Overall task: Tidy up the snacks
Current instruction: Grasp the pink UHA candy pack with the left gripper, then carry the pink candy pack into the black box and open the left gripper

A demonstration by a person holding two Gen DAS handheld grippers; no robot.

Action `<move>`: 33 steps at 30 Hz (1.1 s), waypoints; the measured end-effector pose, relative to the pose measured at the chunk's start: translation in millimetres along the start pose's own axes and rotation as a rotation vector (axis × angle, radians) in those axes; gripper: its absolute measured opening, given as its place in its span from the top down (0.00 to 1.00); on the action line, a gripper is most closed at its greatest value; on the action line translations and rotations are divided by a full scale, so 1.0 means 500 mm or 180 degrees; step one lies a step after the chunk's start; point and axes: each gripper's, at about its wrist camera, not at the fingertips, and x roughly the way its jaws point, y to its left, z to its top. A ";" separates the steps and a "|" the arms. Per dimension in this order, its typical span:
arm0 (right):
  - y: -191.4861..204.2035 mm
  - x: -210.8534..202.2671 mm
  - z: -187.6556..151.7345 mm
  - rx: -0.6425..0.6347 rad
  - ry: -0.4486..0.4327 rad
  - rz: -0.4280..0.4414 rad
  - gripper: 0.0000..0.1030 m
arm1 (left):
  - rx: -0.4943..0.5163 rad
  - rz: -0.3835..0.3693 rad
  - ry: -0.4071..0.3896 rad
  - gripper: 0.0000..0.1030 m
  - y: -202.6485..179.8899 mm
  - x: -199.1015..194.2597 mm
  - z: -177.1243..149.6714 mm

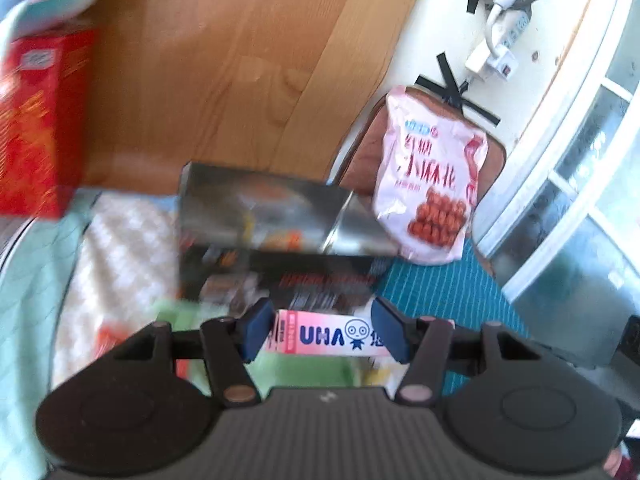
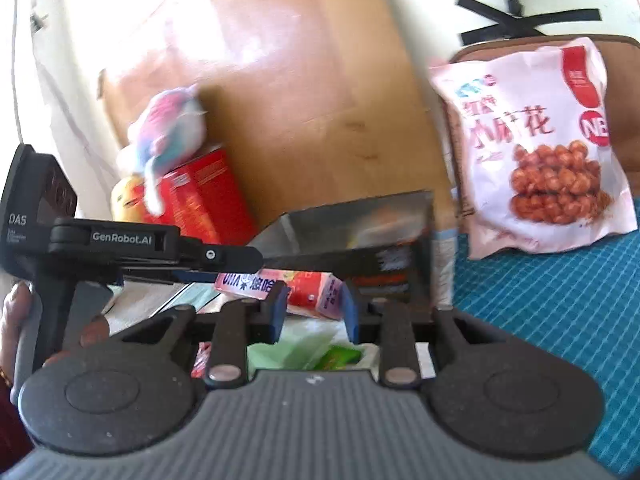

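Note:
My left gripper is shut on a pink UHA candy box, held by its two ends above the bed. In the right wrist view the same box sits between my right gripper's fingers, whose jaws close on its end; the left gripper's arm crosses in front. A dark snack box lies just behind. A pink-white bag of fried dough twists leans on a brown cushion. A red box stands at the left.
A wooden board leans behind. A plush toy sits on the red box. Green packets lie below the grippers. A teal checked cover spreads right. A power strip lies on the floor.

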 end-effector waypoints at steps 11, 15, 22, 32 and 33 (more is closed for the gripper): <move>0.086 -0.002 -0.149 -0.0069 0.0651 0.0081 0.66 | -0.0286 0.0147 0.0321 0.46 0.067 -0.061 -0.200; 0.118 -0.006 -0.154 -0.0560 0.0645 -0.0022 0.55 | -0.0311 0.0113 0.0285 0.40 0.072 -0.072 -0.192; 0.136 -0.001 -0.181 -0.1124 0.0751 -0.0077 0.44 | -0.0406 0.0056 0.0323 0.38 0.104 -0.089 -0.202; 0.124 0.006 -0.106 -0.0949 0.0455 -0.0076 0.66 | -0.0274 -0.0151 0.0152 0.46 0.075 -0.104 -0.126; 0.118 0.009 -0.082 -0.0918 0.0373 -0.0055 0.66 | -0.0257 -0.0175 0.0062 0.46 0.072 -0.107 -0.102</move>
